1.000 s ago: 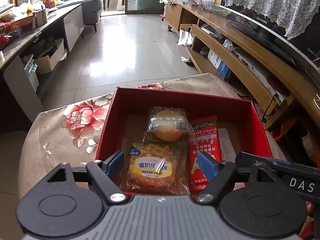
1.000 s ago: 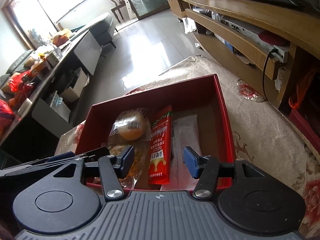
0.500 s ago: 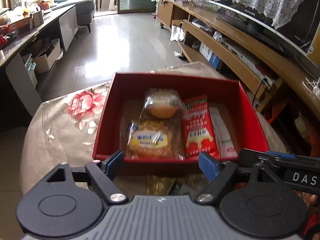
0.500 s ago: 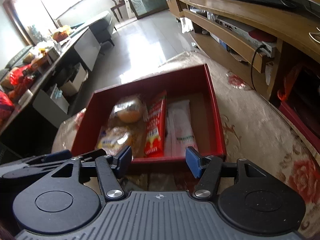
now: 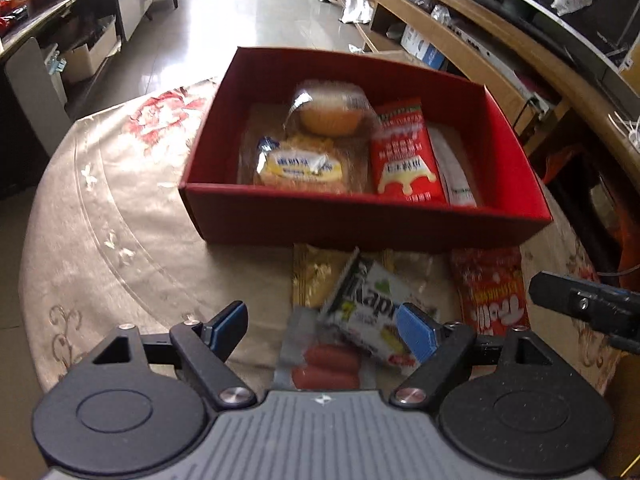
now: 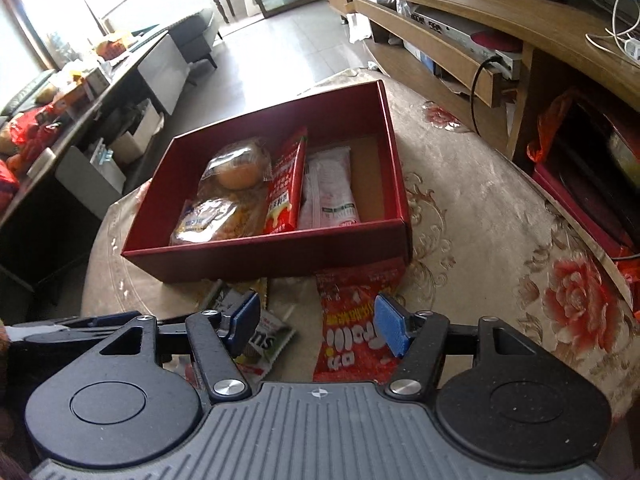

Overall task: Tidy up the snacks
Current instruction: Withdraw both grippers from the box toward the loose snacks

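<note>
living room with glossy tile floor (image 5: 224, 32), wooden tv unit (image 6: 480, 20) along the right. round table under beige floral cloth (image 5: 100, 220). red box (image 5: 360, 224) on it, long side across the left view, holding a bun (image 5: 330, 114), a cake pack (image 5: 304, 166), a red sachet (image 5: 404, 156) and a white pack (image 6: 328, 190), the last two lengthwise toward the far wall. loose on cloth just before the box: red bag (image 6: 356, 320), long axis toward the box; white-green pack (image 5: 372, 312) tilted; sausages (image 5: 328, 368); gold pack (image 5: 316, 276). left gripper (image 5: 322, 326) well open, empty, over the white-green pack. right gripper (image 6: 316, 326) just been opening, empty, over the red bag.
</note>
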`<state>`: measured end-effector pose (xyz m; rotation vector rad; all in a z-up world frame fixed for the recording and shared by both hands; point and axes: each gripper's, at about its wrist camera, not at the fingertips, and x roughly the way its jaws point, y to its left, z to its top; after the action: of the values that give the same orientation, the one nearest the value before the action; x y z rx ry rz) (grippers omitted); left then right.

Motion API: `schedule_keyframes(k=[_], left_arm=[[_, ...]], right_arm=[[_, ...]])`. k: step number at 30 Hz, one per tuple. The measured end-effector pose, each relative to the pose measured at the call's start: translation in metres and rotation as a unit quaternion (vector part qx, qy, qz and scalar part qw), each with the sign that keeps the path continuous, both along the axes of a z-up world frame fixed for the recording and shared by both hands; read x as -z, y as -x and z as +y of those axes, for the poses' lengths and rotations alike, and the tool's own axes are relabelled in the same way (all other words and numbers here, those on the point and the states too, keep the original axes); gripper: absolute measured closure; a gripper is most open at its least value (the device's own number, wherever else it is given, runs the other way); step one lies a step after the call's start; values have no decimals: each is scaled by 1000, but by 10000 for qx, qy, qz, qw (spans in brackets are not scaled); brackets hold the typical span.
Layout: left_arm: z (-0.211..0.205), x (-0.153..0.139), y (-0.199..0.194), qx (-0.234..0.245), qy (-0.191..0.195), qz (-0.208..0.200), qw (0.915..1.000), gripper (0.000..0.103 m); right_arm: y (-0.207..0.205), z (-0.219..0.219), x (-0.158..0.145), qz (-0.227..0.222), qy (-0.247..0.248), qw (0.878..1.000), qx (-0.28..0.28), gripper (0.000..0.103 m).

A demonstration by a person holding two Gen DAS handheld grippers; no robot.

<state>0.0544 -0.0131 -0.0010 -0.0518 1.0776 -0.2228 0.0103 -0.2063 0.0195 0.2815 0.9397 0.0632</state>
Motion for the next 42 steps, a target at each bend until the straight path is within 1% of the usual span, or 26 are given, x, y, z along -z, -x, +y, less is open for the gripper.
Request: schedule_keyframes(k=[4, 8, 13, 17, 24, 29, 31, 35, 39, 40, 42], left_arm=[[-7, 5, 4, 110, -1, 86, 9999, 22], [-12, 10, 0, 100, 74, 198, 9997, 22], [-28, 11, -10, 203, 7, 110, 9997, 22], [-41, 16, -18, 336, -20, 175, 9993, 22], [-61, 30, -18, 594, -206, 285, 9976, 17], [-65, 36, -18, 698, -343, 356, 9963, 16], [-69, 37, -17, 794, -406, 346, 9954, 14], [-80, 42, -14, 1024, -665, 285, 9921, 10], [-85, 43, -9, 1139, -877, 184, 9894, 11], [-85, 43, -7, 1151, -912, 161, 9890, 12], [-84, 38, -3, 1120, -813, 135, 9903, 19]], right_arm=[[11, -3, 4, 84, 57, 9999, 71, 31], [21, -7, 8, 160, 102, 9998, 107, 31], [25, -11, 11, 217, 96, 9996, 151, 30], [26, -14, 10, 229, 55, 9996, 124, 30], [26, -20, 8, 206, -83, 9997, 110, 29], [28, -28, 7, 159, -202, 9995, 180, 28], [29, -31, 7, 169, -233, 9994, 209, 28], [30, -33, 9, 235, -228, 9992, 234, 28], [30, -33, 12, 313, -175, 9991, 241, 28], [30, -33, 12, 327, -168, 9990, 244, 28], [32, -34, 13, 353, -156, 9989, 259, 28]])
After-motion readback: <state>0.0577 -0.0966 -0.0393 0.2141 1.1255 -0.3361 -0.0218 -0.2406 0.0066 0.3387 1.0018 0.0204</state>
